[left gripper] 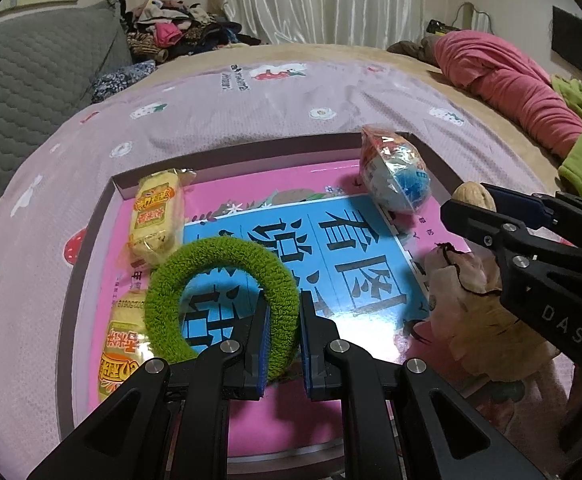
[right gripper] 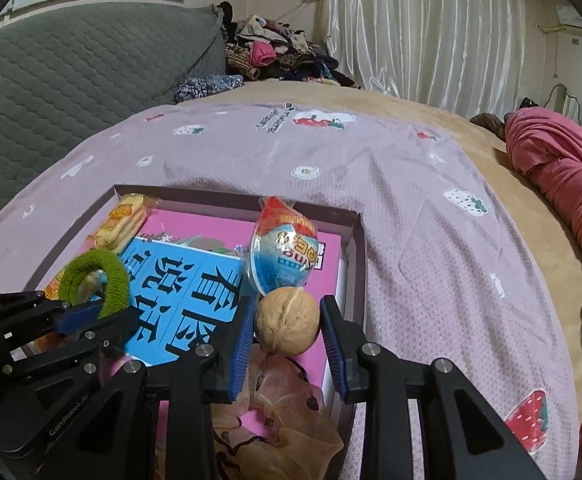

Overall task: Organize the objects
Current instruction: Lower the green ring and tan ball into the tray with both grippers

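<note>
A shallow box (left gripper: 91, 240) with a pink and blue printed bottom lies on the lilac sheet. My left gripper (left gripper: 284, 328) is shut on a fuzzy green hair ring (left gripper: 195, 276), held above the box's near left part; the ring (right gripper: 109, 276) also shows in the right wrist view. My right gripper (right gripper: 287, 320) is shut on a tan walnut (right gripper: 287, 322) over the box's right side; the walnut (left gripper: 473, 197) peeks out at its tips in the left wrist view. In the box lie two yellow snack packs (left gripper: 157, 216), an egg-shaped wrapped sweet (left gripper: 397, 172) and a crumpled sheer pouch (right gripper: 283, 412).
The box's rim (right gripper: 357, 264) stands low all round. A lilac strawberry-print sheet (right gripper: 411, 208) spreads beyond it over a tan bed. A red garment (left gripper: 507, 80) lies at the far right, a grey quilted headboard (left gripper: 23, 92) and a clothes pile (left gripper: 171, 32) at the back left.
</note>
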A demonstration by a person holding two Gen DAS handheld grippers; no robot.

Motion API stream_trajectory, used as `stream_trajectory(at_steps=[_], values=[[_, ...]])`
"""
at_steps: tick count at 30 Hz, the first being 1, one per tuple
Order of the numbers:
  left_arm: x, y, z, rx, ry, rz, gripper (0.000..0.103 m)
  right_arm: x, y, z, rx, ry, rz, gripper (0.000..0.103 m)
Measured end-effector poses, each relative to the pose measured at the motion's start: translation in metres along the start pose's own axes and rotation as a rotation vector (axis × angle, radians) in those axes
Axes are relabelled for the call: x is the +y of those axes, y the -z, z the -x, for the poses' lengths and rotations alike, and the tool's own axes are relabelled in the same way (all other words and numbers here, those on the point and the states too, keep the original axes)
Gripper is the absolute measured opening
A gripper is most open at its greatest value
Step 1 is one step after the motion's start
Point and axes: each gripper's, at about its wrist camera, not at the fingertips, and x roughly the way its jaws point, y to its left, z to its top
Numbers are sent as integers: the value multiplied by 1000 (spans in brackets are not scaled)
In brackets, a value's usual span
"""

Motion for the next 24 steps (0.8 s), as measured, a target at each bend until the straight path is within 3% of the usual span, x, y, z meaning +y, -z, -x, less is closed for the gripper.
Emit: stream_trajectory(at_steps=[24], values=[[-3, 1, -6, 6, -10, -11, 14, 3, 5, -19, 56, 9, 11, 34]])
